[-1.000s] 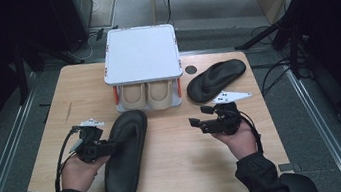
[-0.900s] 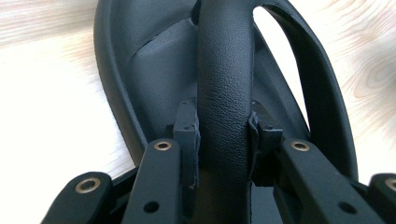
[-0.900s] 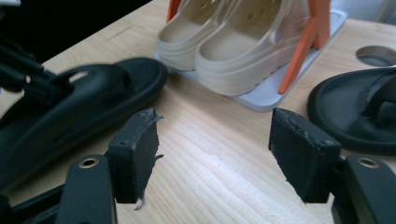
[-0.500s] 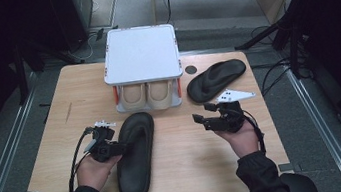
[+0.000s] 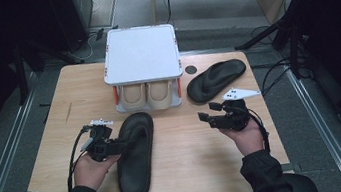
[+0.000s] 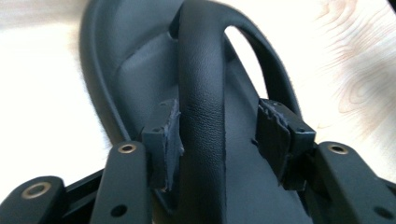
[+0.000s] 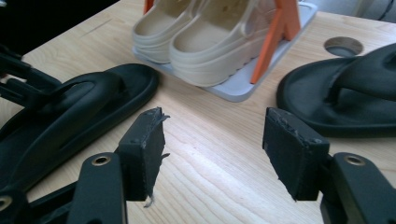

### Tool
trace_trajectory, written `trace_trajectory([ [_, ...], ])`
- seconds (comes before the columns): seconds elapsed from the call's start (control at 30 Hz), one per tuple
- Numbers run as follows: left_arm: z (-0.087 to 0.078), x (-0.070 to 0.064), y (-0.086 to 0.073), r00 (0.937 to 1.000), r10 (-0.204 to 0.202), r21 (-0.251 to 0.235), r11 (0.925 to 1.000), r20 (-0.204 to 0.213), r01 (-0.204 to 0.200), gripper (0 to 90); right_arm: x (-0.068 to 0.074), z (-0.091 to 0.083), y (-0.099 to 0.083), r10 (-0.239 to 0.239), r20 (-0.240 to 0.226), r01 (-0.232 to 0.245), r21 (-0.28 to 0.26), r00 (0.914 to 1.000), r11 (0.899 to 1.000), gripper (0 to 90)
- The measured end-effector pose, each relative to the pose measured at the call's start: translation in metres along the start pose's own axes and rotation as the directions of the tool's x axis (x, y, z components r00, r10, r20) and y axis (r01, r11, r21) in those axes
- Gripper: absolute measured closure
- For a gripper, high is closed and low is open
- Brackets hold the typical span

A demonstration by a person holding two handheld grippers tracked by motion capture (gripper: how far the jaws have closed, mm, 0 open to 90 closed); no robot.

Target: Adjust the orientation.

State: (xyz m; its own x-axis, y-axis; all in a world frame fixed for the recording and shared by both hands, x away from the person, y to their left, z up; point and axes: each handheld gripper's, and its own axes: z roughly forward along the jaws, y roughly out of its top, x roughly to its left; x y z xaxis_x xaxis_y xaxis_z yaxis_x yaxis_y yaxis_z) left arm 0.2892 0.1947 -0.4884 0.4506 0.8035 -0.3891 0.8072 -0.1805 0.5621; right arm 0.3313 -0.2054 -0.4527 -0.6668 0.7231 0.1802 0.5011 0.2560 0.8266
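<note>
A black sandal (image 5: 137, 161) lies lengthwise on the wooden table (image 5: 194, 173), left of centre. My left gripper (image 5: 124, 145) reaches in from its left side. In the left gripper view the jaws straddle the sandal's strap (image 6: 201, 93). The left pad (image 6: 166, 140) touches the strap, and a gap shows before the right pad (image 6: 275, 135), so the left gripper (image 6: 217, 135) stands open. A second black sandal (image 5: 216, 79) lies at the back right. My right gripper (image 5: 207, 112) hovers open near it with nothing between its fingers, as the right gripper view (image 7: 215, 144) shows.
A small rack with a white top (image 5: 141, 54) and orange posts stands at the table's back centre, with a pair of beige shoes (image 5: 148, 95) under it. A round hole (image 5: 191, 69) sits in the table beside the rack. Dark floor and cables surround the table.
The left gripper and the near sandal have shifted right, and the sandal has turned straighter. The right gripper has drifted slightly right.
</note>
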Motion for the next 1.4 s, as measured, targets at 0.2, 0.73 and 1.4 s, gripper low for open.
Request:
trace_trajectory([
  [0.2,-0.013,0.006,0.001,0.9997,0.012,-0.034,0.9993,-0.02,-0.013,43.9,-0.014,-0.005,0.0,0.021,0.022,-0.022,0.005,0.9995,1.0,41.6],
  [0.73,-0.021,0.025,0.001,0.9981,0.036,-0.047,0.9982,-0.05,-0.038,40.2,-0.07,-0.004,0.002,0.103,0.143,-0.109,0.033,0.9844,0.993,55.3],
  [1.4,-0.024,0.031,-0.004,0.9986,0.017,-0.037,0.9991,-0.049,-0.019,40.6,-0.118,0.019,0.027,0.156,0.178,-0.157,-0.009,0.9715,0.988,63.4],
])
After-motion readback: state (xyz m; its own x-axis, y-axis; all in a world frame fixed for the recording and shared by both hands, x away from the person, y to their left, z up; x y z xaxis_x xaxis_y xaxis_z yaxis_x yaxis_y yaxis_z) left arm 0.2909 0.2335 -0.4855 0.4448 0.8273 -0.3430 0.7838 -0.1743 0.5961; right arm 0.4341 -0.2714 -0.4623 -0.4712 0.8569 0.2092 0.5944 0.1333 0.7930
